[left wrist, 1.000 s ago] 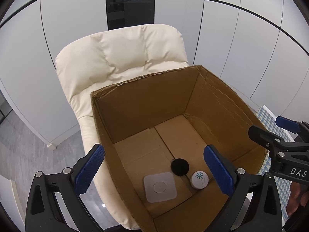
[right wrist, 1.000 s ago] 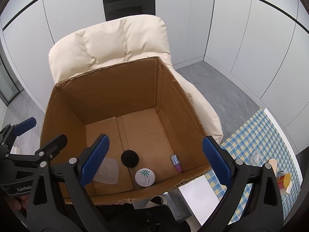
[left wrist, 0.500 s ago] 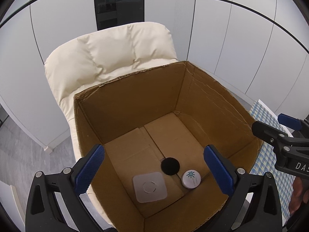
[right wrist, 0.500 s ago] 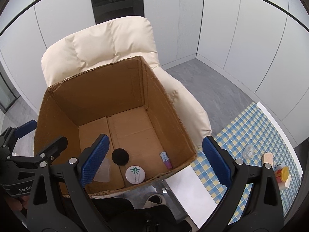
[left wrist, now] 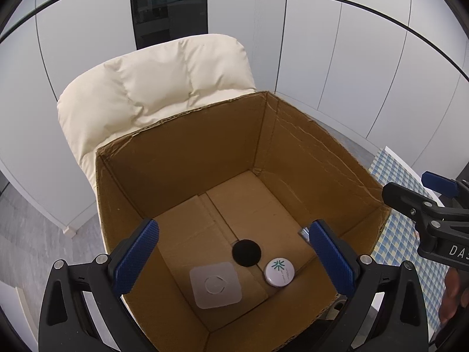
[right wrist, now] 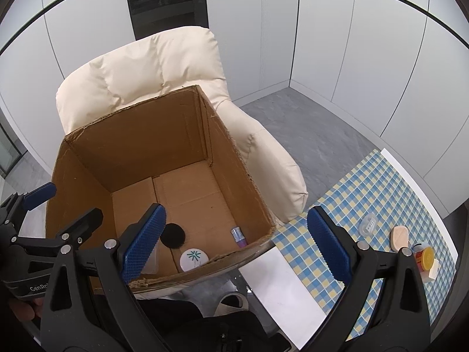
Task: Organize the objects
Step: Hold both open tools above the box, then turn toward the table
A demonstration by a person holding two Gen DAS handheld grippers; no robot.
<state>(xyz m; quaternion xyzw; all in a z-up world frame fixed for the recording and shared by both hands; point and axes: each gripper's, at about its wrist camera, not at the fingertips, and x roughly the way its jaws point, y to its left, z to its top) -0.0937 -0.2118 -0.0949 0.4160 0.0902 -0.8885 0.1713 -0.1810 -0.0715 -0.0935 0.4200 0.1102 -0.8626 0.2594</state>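
A: The cardboard box (left wrist: 307, 158) is seen resting on a cream chair (left wrist: 164, 88). What is held in it?

B: A square white pad (left wrist: 215, 284), a black disc (left wrist: 246, 253), a round white tin (left wrist: 278, 271) and a small purple tube (right wrist: 238, 235) are found on its floor.

A: And the tools?

B: The left gripper (left wrist: 234, 261) and right gripper (right wrist: 234, 246) are both spread wide, with nothing held. A checked cloth (right wrist: 366, 187) is seen beside the box.

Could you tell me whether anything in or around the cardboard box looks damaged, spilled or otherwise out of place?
Only wear: the cardboard box has a ragged, frayed top rim, clearest along its right and near edges. Inside, the black disc, white round tin, square pad and small purple tube lie flat; nothing is spilled.
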